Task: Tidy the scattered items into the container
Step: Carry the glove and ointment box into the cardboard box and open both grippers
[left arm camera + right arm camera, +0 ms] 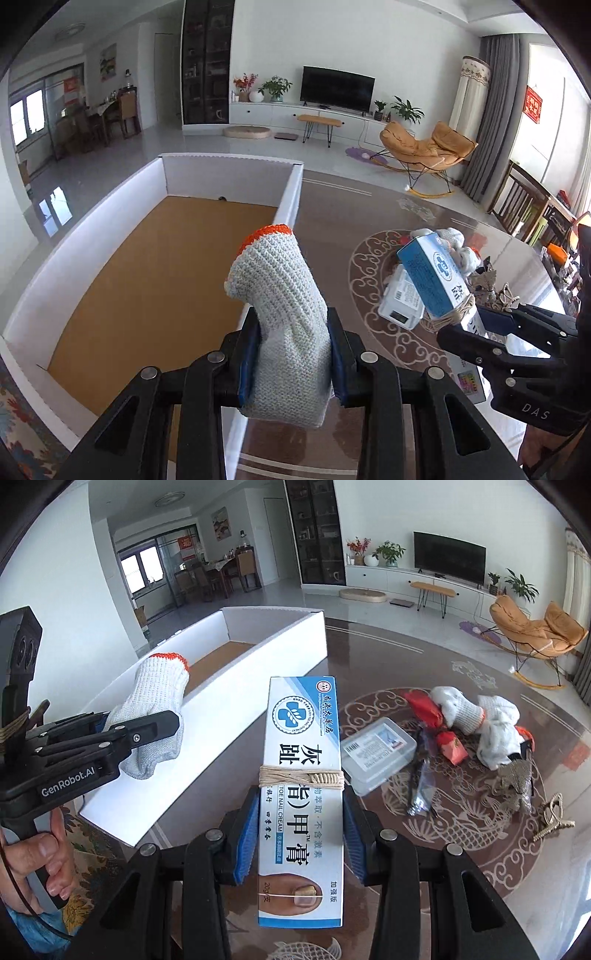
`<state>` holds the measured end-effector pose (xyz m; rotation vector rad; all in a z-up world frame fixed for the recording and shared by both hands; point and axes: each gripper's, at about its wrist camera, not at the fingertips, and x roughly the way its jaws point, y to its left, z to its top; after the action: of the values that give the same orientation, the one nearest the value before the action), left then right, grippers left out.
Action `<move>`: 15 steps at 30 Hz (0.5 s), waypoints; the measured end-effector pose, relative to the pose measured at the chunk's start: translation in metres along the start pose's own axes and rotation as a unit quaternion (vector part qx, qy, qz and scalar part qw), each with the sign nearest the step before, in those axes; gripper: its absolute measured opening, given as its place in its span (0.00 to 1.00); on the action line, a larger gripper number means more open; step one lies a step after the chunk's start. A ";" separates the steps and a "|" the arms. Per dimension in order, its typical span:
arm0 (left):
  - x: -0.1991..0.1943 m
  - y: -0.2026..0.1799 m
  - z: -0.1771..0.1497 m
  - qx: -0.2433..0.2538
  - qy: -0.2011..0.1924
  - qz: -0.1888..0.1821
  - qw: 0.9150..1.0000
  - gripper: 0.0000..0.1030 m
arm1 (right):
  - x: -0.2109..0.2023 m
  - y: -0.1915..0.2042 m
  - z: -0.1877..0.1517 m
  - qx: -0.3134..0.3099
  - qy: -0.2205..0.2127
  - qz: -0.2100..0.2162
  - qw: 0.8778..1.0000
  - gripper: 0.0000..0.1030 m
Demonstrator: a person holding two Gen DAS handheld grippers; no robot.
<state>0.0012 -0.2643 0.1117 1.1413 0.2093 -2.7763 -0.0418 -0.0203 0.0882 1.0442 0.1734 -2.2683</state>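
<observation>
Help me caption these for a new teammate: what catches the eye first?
The left gripper pinches a knitted glove with an orange cuff at the white box. The right gripper grips a blue-and-white cream carton. Right of it, clutter stays on the glossy table.

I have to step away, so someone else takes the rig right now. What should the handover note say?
Left gripper: jaws shut on a knit glove, held over the white box.
Right gripper: jaws shut on the cream carton, above the table, beside the box.
Done: nothing visible in the box.
Left: drop both items in, then collect the pile on the table: clear plastic case, red packets, white gloves, hair clip.
</observation>
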 end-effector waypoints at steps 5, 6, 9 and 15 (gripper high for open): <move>0.004 0.080 0.011 -0.023 0.000 0.095 0.995 0.32 | 0.047 0.081 0.076 -0.043 -0.027 0.067 0.996 0.41; 0.004 0.090 0.012 -0.026 -0.002 0.106 0.994 0.32 | 0.056 0.095 0.087 -0.052 -0.030 0.073 0.996 0.41; 0.007 0.111 0.012 -0.032 -0.004 0.131 0.991 0.32 | 0.089 0.130 0.111 -0.080 -0.025 0.076 0.994 0.41; 0.020 0.131 0.009 -0.035 0.000 0.157 0.987 0.32 | 0.151 0.157 0.124 -0.102 0.016 0.062 0.993 0.41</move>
<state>0.0038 -0.3960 0.0939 1.0562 0.1143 -2.4735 -0.1020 -0.2637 0.0842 0.9570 0.3377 -2.0749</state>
